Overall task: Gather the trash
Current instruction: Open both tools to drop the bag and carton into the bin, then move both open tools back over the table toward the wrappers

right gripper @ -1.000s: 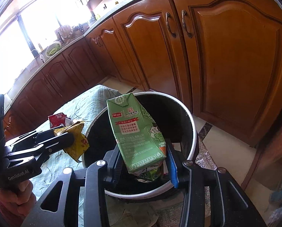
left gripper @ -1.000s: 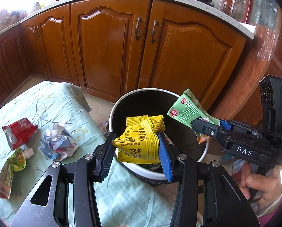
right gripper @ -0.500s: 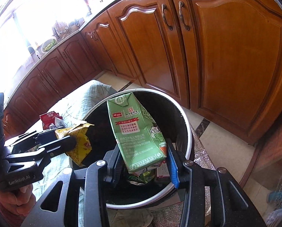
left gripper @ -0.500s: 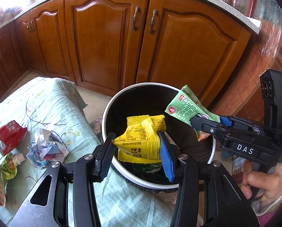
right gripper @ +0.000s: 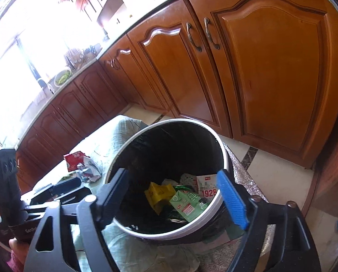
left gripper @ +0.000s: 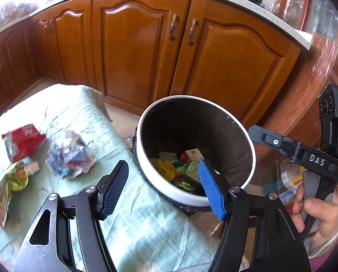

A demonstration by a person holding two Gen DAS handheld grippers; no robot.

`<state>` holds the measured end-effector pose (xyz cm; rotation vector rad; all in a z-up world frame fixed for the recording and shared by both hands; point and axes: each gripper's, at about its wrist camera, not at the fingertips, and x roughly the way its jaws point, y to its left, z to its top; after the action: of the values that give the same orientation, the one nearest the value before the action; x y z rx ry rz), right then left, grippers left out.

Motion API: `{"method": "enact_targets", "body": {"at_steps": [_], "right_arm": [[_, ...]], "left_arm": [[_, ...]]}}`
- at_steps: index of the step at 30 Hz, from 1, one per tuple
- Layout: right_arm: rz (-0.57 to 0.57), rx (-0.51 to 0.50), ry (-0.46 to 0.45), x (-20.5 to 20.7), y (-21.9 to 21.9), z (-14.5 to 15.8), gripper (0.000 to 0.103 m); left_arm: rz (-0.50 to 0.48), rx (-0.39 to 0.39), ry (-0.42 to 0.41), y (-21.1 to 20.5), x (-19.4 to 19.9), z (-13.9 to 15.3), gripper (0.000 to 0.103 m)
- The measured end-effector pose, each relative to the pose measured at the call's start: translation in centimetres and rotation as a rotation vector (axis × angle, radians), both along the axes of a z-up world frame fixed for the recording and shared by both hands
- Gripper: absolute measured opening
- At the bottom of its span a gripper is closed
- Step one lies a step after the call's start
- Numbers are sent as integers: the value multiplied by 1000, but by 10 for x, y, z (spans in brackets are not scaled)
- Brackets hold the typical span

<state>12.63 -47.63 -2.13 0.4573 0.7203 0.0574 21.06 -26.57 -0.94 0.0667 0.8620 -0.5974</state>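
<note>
Both drops done: yellow snack wrapper (right gripper: 159, 193) and green milk carton (right gripper: 188, 202) now in trash bin (right gripper: 223, 158); left gripper (left gripper: 163, 187) and right gripper (right gripper: 180, 200) jaws just opened, wide, empty.

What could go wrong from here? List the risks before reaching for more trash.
1. Both claws, left claw and right claw, have just been opening and hang empty, close together over the bin; they might collide when turning back.
2. The bin's rim abuts the draped cloth; a claw snagging it may drag things.
3. The crumpled paper overlaps other wrappers; a grab may scatter them.
</note>
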Motion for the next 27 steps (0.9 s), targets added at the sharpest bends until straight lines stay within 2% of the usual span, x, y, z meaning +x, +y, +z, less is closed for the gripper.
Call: {"method": "enact_targets", "body": {"at_steps": [2,10,27], "right_arm": [[-5,23,-23,-6,7,1,95],[62,59,-62,-22,56,-1,96],[287,16,-9,-30,177,-20,96]], "left_arm": [[26,-15,1,16,-8,-2,66],[155,-51,18,87,-40,-16,66],[386,-77,35,213,-76,-28,67]]}}
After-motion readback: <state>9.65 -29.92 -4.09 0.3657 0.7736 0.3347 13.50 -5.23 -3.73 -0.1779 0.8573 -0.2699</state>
